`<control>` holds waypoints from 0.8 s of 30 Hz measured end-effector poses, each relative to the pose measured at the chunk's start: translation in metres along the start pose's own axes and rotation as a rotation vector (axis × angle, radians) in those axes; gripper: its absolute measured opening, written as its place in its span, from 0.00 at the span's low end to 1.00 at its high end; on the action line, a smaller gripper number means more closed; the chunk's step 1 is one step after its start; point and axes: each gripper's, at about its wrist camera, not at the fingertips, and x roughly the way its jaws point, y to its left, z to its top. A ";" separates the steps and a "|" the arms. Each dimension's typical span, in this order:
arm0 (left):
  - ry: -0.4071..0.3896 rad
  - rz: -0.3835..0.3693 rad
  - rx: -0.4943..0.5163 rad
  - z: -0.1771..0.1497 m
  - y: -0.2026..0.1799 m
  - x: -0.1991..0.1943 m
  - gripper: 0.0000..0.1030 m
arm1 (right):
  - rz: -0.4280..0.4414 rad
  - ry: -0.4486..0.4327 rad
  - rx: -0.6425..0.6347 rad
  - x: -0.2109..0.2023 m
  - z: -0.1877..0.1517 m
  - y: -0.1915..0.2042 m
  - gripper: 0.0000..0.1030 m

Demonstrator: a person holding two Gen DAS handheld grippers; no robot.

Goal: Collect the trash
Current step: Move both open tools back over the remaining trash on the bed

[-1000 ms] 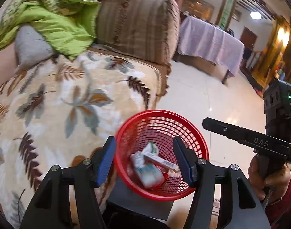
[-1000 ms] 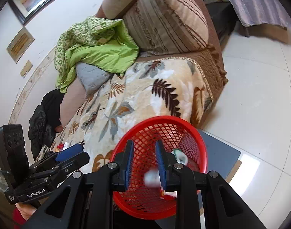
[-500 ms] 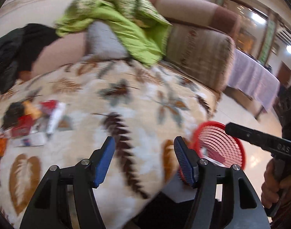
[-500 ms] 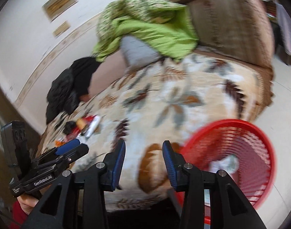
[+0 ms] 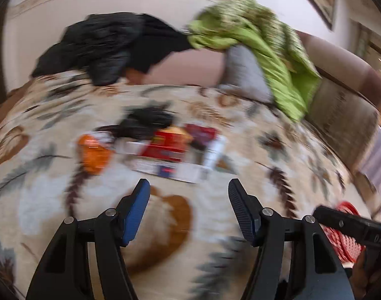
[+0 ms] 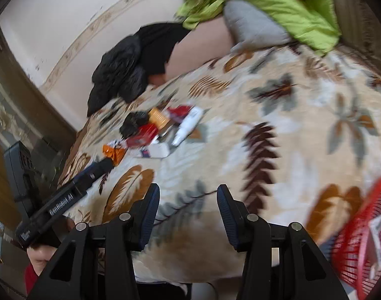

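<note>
the left black two-finger gripper with blue pads (image 5: pixel 188 208) hangs over a cream blanket printed with brown and grey leaves (image 5: pixel 215 237), its jaws set moderately apart with nothing between them. the right black two-finger gripper with dark ribbed pads (image 6: pixel 186 215) hangs over the same blanket, jaws also apart and empty; they have just been opening. both pictures are blurred. the trash lies in a small heap on the blanket, ahead of both grippers and clear of their tips: an orange crumpled wrapper (image 5: pixel 93 153), a red flat carton (image 5: pixel 168 147), a white tube (image 5: pixel 214 152), a white flat box with a dark label (image 5: pixel 165 170) and a black crumpled bag (image 5: pixel 145 122). in the right wrist view the heap sits up and to the left, just past the tip of the left gripper. a red plastic mesh basket (image 6: pixel 360 245) stands at the lower right edge of that view, off the blanket's edge, with something pale inside. at the back of the sofa lie a black jacket (image 5: pixel 103 47), a grey cushion (image 5: pixel 242 72) and a lime green quilt (image 5: pixel 270 50).
</note>
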 end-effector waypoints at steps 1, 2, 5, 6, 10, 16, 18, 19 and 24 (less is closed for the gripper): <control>-0.005 0.032 -0.026 0.002 0.015 0.001 0.62 | 0.003 0.013 -0.014 0.010 0.002 0.007 0.50; -0.007 0.064 -0.059 0.004 0.029 0.003 0.62 | 0.005 0.020 -0.022 0.016 0.005 0.012 0.50; 0.003 0.152 -0.157 0.010 0.068 0.013 0.62 | 0.016 0.034 -0.061 0.038 0.015 0.029 0.50; 0.010 0.165 -0.190 0.012 0.080 0.019 0.62 | 0.017 0.034 -0.067 0.043 0.017 0.032 0.50; 0.051 0.169 -0.274 0.021 0.106 0.047 0.62 | 0.034 0.029 -0.085 0.064 0.028 0.041 0.53; 0.122 0.236 -0.266 0.031 0.122 0.090 0.63 | 0.047 0.053 -0.104 0.088 0.040 0.044 0.58; 0.128 0.265 -0.250 0.034 0.127 0.101 0.63 | 0.051 0.060 -0.122 0.097 0.045 0.046 0.59; 0.127 0.261 -0.249 0.035 0.131 0.107 0.63 | 0.048 0.072 -0.147 0.105 0.050 0.049 0.61; 0.123 0.211 -0.256 0.038 0.137 0.111 0.48 | 0.034 0.099 -0.253 0.143 0.062 0.060 0.61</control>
